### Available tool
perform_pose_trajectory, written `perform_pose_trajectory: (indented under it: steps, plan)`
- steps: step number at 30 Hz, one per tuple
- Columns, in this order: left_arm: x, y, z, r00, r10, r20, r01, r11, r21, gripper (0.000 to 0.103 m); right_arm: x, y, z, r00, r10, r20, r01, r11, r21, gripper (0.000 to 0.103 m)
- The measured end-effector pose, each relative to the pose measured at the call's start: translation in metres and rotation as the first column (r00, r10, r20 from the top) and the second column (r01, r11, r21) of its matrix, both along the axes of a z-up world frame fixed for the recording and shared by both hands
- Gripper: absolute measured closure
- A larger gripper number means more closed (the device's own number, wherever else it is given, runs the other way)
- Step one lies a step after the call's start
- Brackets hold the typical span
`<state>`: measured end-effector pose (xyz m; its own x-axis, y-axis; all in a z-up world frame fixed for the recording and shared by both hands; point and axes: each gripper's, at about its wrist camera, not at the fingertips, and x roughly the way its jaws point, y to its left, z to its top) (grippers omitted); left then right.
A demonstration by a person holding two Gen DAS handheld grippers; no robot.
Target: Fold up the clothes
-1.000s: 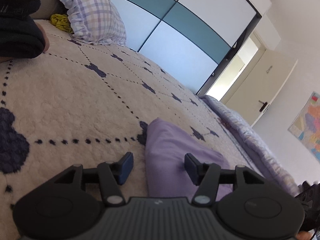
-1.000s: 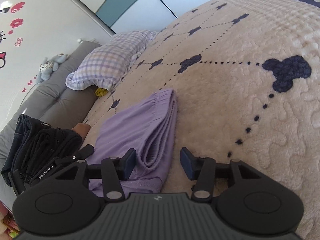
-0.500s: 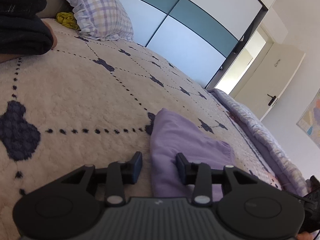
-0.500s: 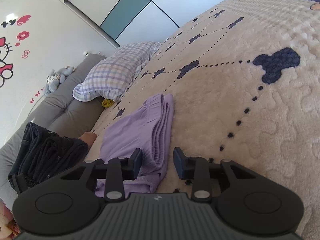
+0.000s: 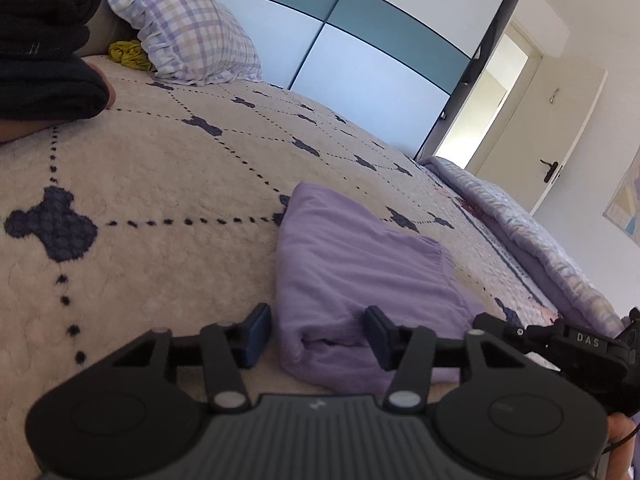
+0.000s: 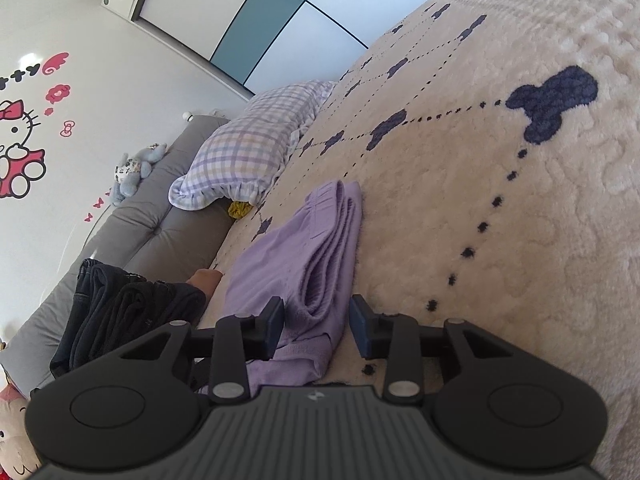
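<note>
A folded purple garment (image 5: 360, 264) lies on the cream bedspread (image 5: 160, 184). My left gripper (image 5: 318, 334) straddles its near folded corner. Its jaws are closing; the right pad (image 5: 378, 336) meets the cloth, while a thin strip of bedspread shows beside the left pad. In the right wrist view the same garment (image 6: 296, 248) runs away from me with its layered edge between the fingers of my right gripper (image 6: 318, 326). That gripper's left pad (image 6: 276, 326) touches the cloth and a slim gap shows at the right pad. The garment lies flat.
A checked pillow (image 5: 192, 28) and a yellow cloth (image 5: 130, 54) lie at the head of the bed. Beside them is a stack of dark folded clothes (image 6: 120, 312), against a grey headboard (image 6: 152, 224). A rolled quilt (image 5: 540, 240) lines the far side. The other tool's black body (image 5: 580, 344) is at the right.
Both grippers' jaws stand narrower around the garment's edge than a second ago. The left gripper has shifted along the bed, and the other tool now shows at the right of its view.
</note>
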<state>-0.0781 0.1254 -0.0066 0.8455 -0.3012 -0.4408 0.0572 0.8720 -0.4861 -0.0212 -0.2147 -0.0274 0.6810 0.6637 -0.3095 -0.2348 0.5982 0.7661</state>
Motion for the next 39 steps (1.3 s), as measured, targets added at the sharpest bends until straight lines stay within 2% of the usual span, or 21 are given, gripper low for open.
perform_pose_trajectory:
  steps: [2, 4, 6, 7, 8, 10, 12, 14, 17, 19, 20, 21, 24, 26, 32, 35, 39]
  plan:
    - [0.0, 0.008, -0.004, 1.0, -0.021, -0.001, 0.021, 0.997, -0.071, 0.064, -0.001, 0.0, 0.0, 1.0, 0.013, -0.01, -0.013, 1.0, 0.016, 0.063]
    - [0.003, 0.018, -0.007, 0.999, -0.046, -0.011, 0.044, 0.988, -0.145, 0.063, 0.0, -0.005, -0.003, 0.999, 0.036, -0.025, -0.034, 0.996, 0.081, 0.058]
    - [0.007, 0.023, -0.007, 0.997, -0.065, -0.03, 0.058, 0.982, -0.182, 0.062, 0.003, -0.013, -0.007, 0.998, 0.055, -0.043, -0.048, 0.986, 0.157, 0.055]
    - [0.009, 0.024, -0.005, 0.997, -0.071, -0.04, 0.063, 0.981, -0.182, 0.061, 0.006, -0.015, -0.009, 0.996, 0.061, -0.058, -0.05, 0.981, 0.186, 0.055]
    - [0.012, 0.024, -0.002, 0.996, -0.073, -0.048, 0.063, 0.983, -0.174, 0.054, 0.008, -0.017, -0.009, 0.995, 0.066, -0.073, -0.05, 0.978, 0.203, 0.055]
    - [0.022, 0.022, 0.005, 0.995, -0.085, -0.051, 0.075, 0.983, -0.165, 0.029, 0.013, -0.015, -0.006, 0.991, 0.079, -0.106, -0.056, 0.978, 0.203, 0.053]
    - [0.036, 0.017, 0.013, 0.994, -0.094, -0.064, 0.085, 0.987, -0.133, 0.025, 0.021, -0.01, 0.001, 0.986, 0.091, -0.136, -0.067, 0.983, 0.168, 0.051]
    - [0.052, 0.011, 0.017, 0.992, -0.088, -0.095, 0.08, 0.993, -0.089, 0.025, 0.031, -0.003, 0.007, 0.981, 0.089, -0.174, -0.068, 0.99, 0.124, 0.051]
    - [0.067, -0.002, 0.015, 0.988, -0.079, -0.134, 0.076, 0.997, -0.025, 0.031, 0.042, 0.011, 0.014, 0.976, 0.066, -0.208, -0.057, 0.997, 0.049, 0.052]
    - [0.07, -0.011, 0.016, 0.988, -0.077, -0.133, 0.083, 0.996, 0.041, 0.046, 0.047, 0.022, 0.018, 0.977, 0.05, -0.209, -0.056, 0.998, -0.023, 0.06]
    - [0.071, -0.014, 0.016, 0.988, -0.071, -0.133, 0.081, 0.995, 0.064, 0.065, 0.048, 0.027, 0.019, 0.978, 0.042, -0.205, -0.056, 0.996, -0.063, 0.072]
    - [0.072, -0.012, 0.015, 0.989, -0.066, -0.134, 0.074, 0.996, 0.051, 0.074, 0.048, 0.03, 0.018, 0.982, 0.037, -0.187, -0.056, 0.993, -0.101, 0.077]
    - [0.07, 0.0, 0.01, 0.989, -0.05, -0.136, 0.047, 0.999, -0.028, 0.085, 0.041, 0.03, 0.016, 0.988, 0.023, -0.152, -0.041, 0.992, -0.117, 0.081]
    - [0.065, 0.003, 0.016, 0.992, -0.046, -0.115, 0.042, 0.998, -0.037, 0.088, 0.036, 0.029, 0.017, 0.992, 0.013, -0.124, -0.03, 0.991, -0.134, 0.081]
    - [0.049, -0.011, 0.062, 0.997, -0.076, 0.009, 0.076, 0.997, -0.022, 0.09, 0.018, 0.046, 0.061, 1.0, 0.015, 0.027, -0.006, 0.946, -0.324, 0.082]
    - [0.04, -0.031, 0.093, 0.993, -0.102, 0.06, 0.101, 0.995, 0.02, 0.09, 0.004, 0.039, 0.086, 0.995, 0.009, 0.102, 0.03, 0.927, -0.373, 0.083]
    - [0.028, -0.063, 0.126, 0.983, -0.145, 0.114, 0.142, 0.989, 0.029, 0.09, -0.015, 0.013, 0.118, 0.983, -0.012, 0.185, 0.087, 0.913, -0.4, 0.083]
